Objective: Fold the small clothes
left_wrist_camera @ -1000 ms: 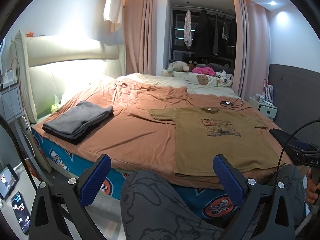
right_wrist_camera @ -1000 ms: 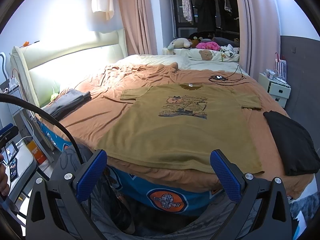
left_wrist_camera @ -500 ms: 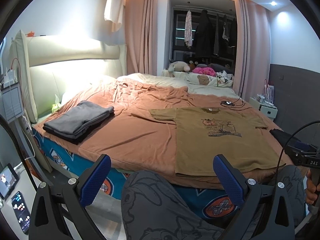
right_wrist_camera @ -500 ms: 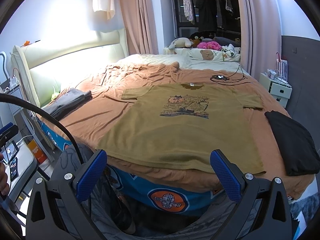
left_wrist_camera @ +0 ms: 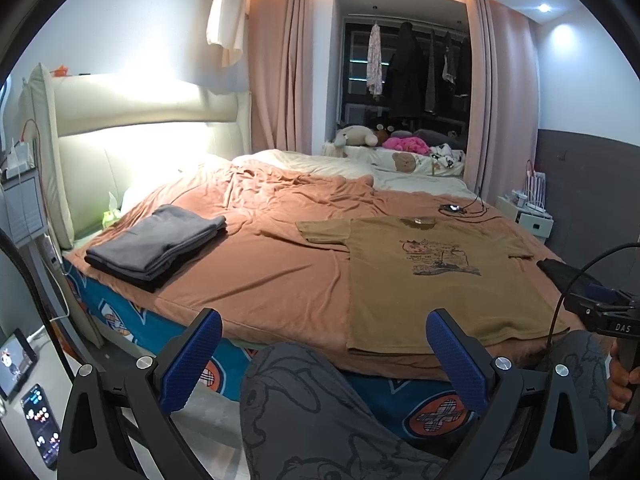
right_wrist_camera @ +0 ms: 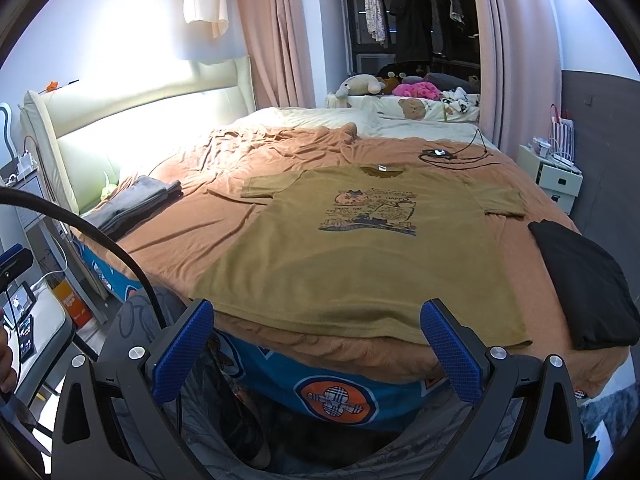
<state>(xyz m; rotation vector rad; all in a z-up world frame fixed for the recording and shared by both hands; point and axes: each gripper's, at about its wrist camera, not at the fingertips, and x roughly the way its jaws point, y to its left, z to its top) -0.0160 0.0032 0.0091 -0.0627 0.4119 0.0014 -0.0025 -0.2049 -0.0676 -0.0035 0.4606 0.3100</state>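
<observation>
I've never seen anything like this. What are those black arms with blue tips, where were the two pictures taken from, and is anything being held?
No robot here: a person holds a hand tool in each hand, each with a fisheye camera looking along its two blue-padded jaws. One picture comes from the left gripper, the other from the right gripper. Both are open and hold nothing. On the bed an olive T-shirt lies spread flat, waiting to be folded. Left of it sits a stack of folded grey clothes; right of it lies a black garment. The right tool shows at the left picture's edge.
</observation>
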